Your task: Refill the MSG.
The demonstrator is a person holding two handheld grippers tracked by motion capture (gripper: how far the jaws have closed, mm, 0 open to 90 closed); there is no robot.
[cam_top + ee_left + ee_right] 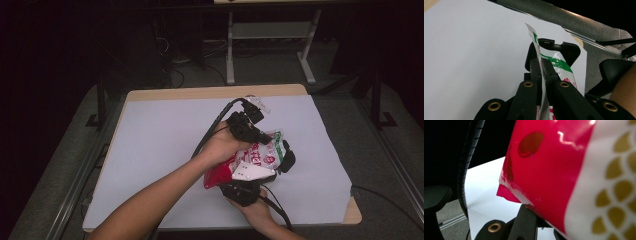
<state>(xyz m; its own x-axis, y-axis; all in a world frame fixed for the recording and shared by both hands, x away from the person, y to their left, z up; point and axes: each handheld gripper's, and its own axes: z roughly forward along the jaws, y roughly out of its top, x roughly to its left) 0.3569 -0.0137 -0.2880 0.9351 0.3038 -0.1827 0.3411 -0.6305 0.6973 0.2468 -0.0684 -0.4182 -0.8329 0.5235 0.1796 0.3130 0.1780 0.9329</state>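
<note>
You hold a red, white and green snack bag [250, 160] up off the white table cover [150, 150], near the right side of the table, with one gripper at each end. Your left gripper [543, 75] has its two black jaws pressed tight on the thin green and white edge of the bag. Your right gripper [245, 192] sits under the red end of the bag, close to you, and its jaws look pinched on that red edge [524, 200].
</note>
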